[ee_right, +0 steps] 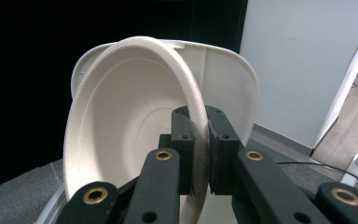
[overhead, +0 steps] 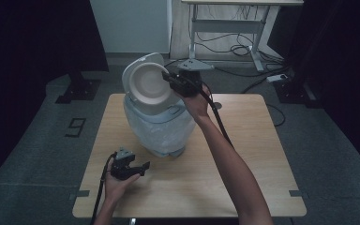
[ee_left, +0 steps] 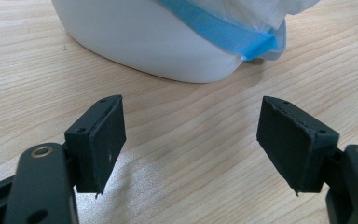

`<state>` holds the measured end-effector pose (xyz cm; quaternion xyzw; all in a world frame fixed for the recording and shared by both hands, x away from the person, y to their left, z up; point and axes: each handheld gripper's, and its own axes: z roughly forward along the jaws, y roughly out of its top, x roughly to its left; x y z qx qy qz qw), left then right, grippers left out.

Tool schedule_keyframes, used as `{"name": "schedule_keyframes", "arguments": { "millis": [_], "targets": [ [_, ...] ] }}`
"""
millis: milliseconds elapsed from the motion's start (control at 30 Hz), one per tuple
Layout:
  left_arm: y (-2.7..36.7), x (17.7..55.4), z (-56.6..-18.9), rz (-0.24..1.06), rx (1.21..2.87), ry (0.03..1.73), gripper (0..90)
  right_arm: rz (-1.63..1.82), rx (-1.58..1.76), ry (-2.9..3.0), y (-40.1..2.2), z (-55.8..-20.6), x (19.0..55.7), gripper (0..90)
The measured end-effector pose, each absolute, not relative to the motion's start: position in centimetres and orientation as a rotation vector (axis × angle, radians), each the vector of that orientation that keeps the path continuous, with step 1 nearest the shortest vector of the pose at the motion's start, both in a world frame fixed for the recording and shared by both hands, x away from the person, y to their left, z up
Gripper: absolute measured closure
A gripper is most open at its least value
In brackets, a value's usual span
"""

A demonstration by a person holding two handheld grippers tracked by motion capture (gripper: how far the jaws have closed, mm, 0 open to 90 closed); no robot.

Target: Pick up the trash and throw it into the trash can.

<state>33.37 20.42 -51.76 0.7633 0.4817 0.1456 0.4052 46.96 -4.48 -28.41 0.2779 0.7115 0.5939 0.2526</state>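
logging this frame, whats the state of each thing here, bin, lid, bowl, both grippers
bin: upright on the table, lined with a bag
lid: flipped up, open
bowl: tilted on edge, held above the bin
right gripper: shut on the bowl's rim
left gripper: open, empty

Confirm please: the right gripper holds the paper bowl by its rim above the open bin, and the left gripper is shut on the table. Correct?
Not quite. The left gripper is open, jaws wide apart over the bare table, as the left gripper view shows. The right gripper does hold the paper bowl by its rim above the bin.

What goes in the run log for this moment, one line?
right gripper: shut on paper bowl rim, held over open bin | left gripper: open, resting on table | bin lid: up
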Motion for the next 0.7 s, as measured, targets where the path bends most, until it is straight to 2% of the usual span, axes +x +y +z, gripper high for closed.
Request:
{"name": "schedule_keyframes", "arguments": {
  "millis": [233, 367, 433, 700],
  "targets": [
    [20.4, 33.3, -51.7, 0.377, 1.933, 1.214, 23.8, 1.587, 0.752, 1.95, -3.4, -28.7, 47.7, 80.5],
    [20.6, 33.3, -51.7, 0.381, 1.924, 1.217, 23.8, 1.523, 0.756, 1.986, -2.8, -29.2, 47.9, 52.2],
    [20.7, 33.4, -51.6, 0.383, 1.919, 1.221, 23.8, 1.513, 0.77, 1.996, -3.0, -29.3, 47.9, 47.1],
    [20.6, 33.3, -51.7, 0.382, 1.921, 1.219, 23.8, 1.566, 0.806, 1.979, -6.1, -29.0, 46.5, 43.7]
  ]
}}
